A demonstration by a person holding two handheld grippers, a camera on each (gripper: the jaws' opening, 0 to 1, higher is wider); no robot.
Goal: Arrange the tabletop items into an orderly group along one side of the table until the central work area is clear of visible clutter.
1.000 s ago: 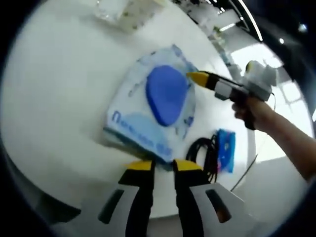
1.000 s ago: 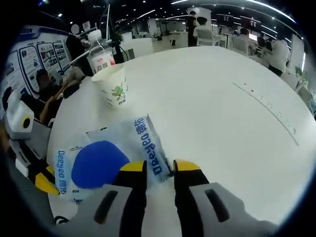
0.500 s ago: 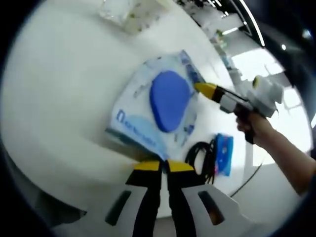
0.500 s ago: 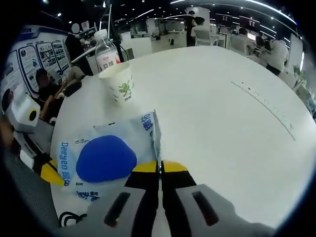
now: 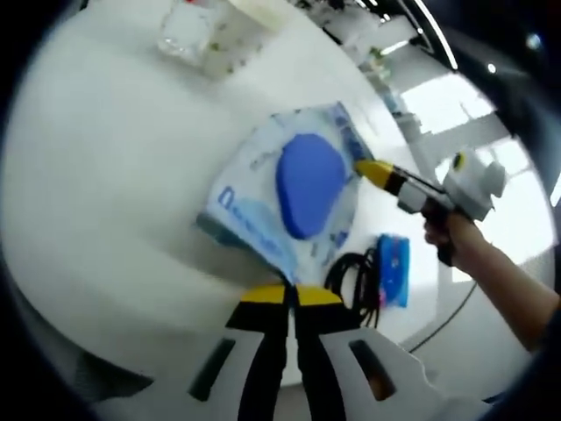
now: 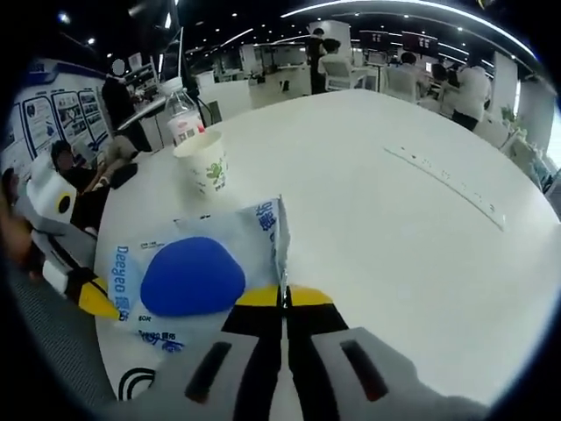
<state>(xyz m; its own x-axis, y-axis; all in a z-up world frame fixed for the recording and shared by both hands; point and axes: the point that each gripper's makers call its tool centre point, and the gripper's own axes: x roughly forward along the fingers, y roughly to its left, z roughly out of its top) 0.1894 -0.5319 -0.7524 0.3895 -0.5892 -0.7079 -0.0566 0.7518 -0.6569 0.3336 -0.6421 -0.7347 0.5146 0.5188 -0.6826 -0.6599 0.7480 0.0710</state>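
White-and-blue plastic wipes pack (image 6: 180, 281), near the paper cup (image 6: 203, 163): my left gripper (image 5: 292, 294) and right gripper (image 6: 282, 296) pinch opposite edges to shift it aside.

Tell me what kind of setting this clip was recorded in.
Most likely a large open-plan office or lab. Beyond the white table there are rows of desks with seated people, strip ceiling lights, and a wall of display posters.
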